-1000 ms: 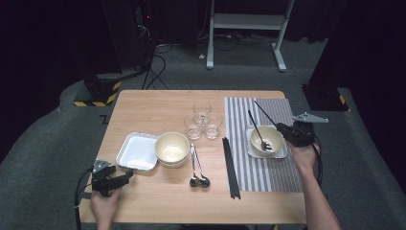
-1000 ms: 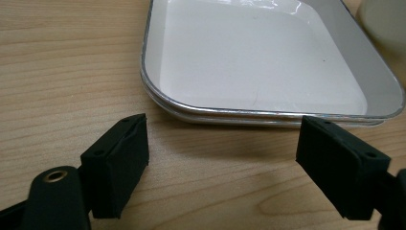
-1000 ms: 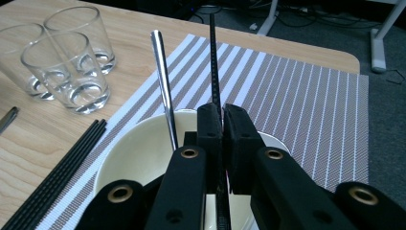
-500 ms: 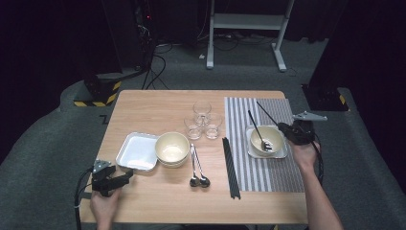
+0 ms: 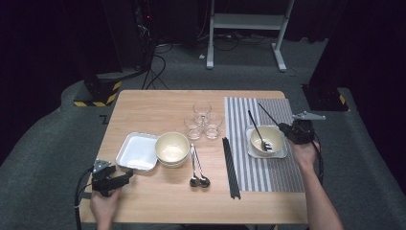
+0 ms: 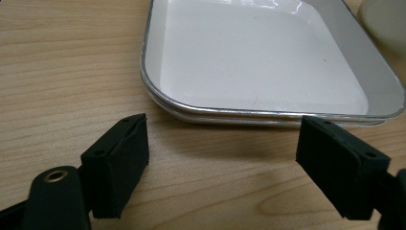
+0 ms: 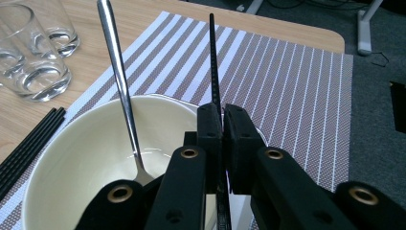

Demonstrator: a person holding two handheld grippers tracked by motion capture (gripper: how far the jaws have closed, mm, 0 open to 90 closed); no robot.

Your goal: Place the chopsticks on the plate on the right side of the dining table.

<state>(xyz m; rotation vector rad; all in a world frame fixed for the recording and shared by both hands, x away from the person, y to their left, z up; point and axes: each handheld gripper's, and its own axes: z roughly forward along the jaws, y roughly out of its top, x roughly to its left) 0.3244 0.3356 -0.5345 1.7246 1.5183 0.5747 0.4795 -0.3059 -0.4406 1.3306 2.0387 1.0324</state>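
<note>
High view: While the left claw (image 5: 125, 176) rests at lower left, the right claw (image 5: 282, 128) at right holds a black chopstick (image 5: 269, 115) slanting over the bowl (image 5: 266, 140) on the tabletop (image 5: 153, 103).
Left gripper view: jaws spread, empty, before the white tray (image 6: 268, 62).
Right gripper view: jaws pinching the chopstick (image 7: 212, 57); thin, stiff, light, likely slippery, so best gripped mid-shaft.

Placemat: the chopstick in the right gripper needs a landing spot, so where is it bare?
The placemat is bare behind the bowl and in front of it. Crowded: the glasses and black chopsticks along its left edge.
</note>
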